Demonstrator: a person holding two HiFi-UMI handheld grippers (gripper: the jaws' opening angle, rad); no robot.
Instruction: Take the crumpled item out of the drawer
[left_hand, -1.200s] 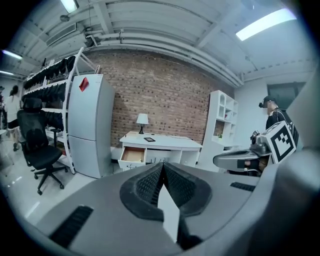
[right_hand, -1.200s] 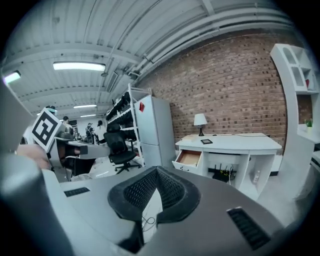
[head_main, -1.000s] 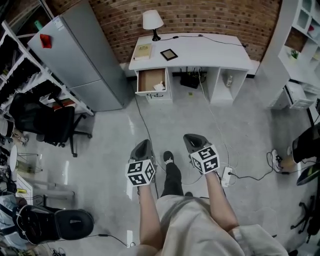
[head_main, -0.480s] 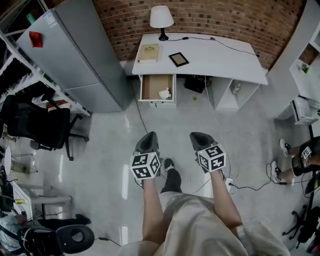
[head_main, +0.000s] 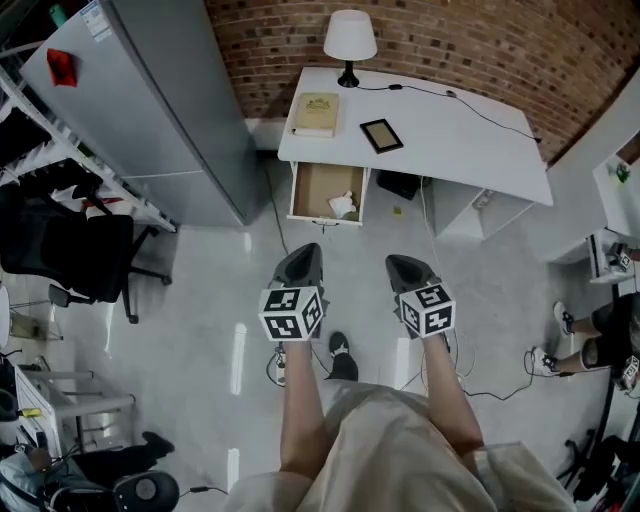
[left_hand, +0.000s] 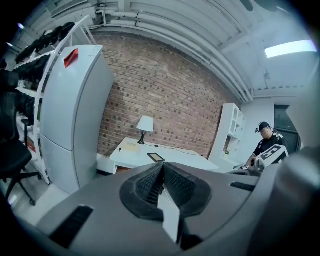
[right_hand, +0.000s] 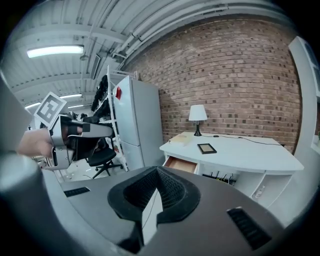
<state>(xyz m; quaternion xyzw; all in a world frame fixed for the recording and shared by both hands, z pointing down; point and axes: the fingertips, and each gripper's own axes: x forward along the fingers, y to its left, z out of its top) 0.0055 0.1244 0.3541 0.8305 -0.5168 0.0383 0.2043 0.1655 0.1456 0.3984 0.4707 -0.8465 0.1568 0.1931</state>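
crumpled white item (head_main: 343, 206) lies in the near right corner of the open drawer (head_main: 312, 186), at the left end of the white desk (head_main: 450, 135). the left gripper (head_main: 302, 258) and right gripper (head_main: 405, 266) hover side by side over the floor (head_main: 230, 290), well apart from the drawer, each with jaws clenched together on nothing. a lamp (head_main: 350, 38), book (head_main: 316, 112) and tablet (head_main: 381, 134) sit on the desk.

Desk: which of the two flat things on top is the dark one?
The tablet, lying near the middle of the desk. It is black-edged, while the book at the left end, above the open drawer, is pale.
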